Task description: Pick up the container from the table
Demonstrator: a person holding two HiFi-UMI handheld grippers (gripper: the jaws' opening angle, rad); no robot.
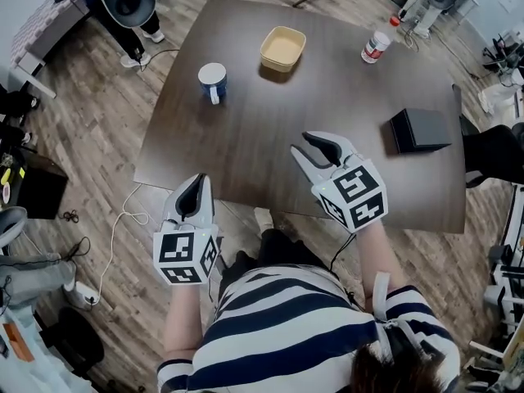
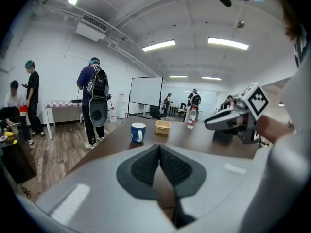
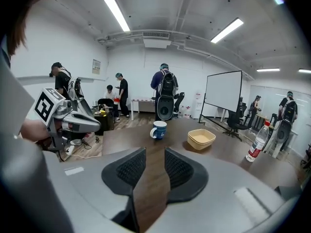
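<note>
The container (image 1: 282, 49) is a shallow beige tub standing at the far middle of the dark table (image 1: 246, 146); it also shows in the left gripper view (image 2: 163, 126) and the right gripper view (image 3: 201, 139). My right gripper (image 1: 300, 143) hovers over the table's near part, well short of the container, open with only bare tabletop between its pads (image 3: 155, 154). My left gripper (image 1: 196, 182) is at the table's near left edge, its pads pressed together and holding nothing (image 2: 159, 149).
A blue mug (image 1: 213, 81) stands left of the container, a bottle (image 1: 376, 46) at the far right, a black box (image 1: 420, 129) at the right edge. A person with a backpack (image 1: 128, 2) stands beyond the far left corner. Cables lie on the wooden floor.
</note>
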